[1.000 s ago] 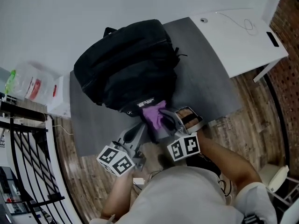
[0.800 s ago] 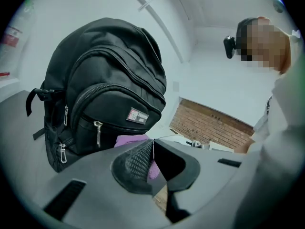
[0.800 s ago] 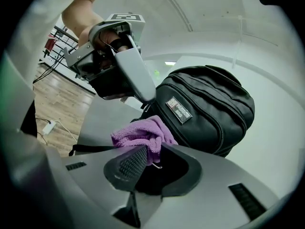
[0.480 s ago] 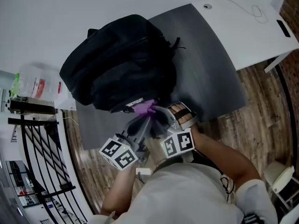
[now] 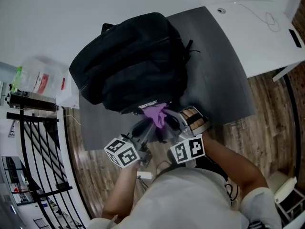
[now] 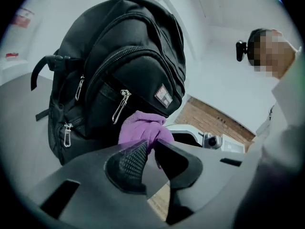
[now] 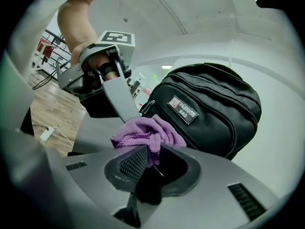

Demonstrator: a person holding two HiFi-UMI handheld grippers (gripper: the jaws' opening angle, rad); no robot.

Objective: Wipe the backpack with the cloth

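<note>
A black backpack (image 5: 131,61) stands on the grey table (image 5: 214,80), its front pockets and label facing me (image 6: 124,66) (image 7: 214,104). A bunched purple cloth (image 5: 156,114) hangs just in front of the backpack's lower front. My left gripper (image 5: 150,125) comes in from the lower left, and in its own view the jaws (image 6: 151,144) pinch the cloth (image 6: 143,130). My right gripper (image 5: 167,120) meets it from the right, shut on the same cloth (image 7: 147,132). In the right gripper view the left gripper's fingers (image 7: 121,101) reach down onto the cloth.
A white desk (image 5: 267,32) adjoins the grey table at the upper right. Clear plastic bags and a white box (image 5: 43,82) lie at the left beside a black railing (image 5: 33,166). Wooden floor runs along the table's near edge, with a white chair (image 5: 286,190) at the bottom right.
The right gripper's jaws have closed onto the purple cloth. The left gripper has sunk slightly and still holds the cloth. The backpack has not moved on the table.
</note>
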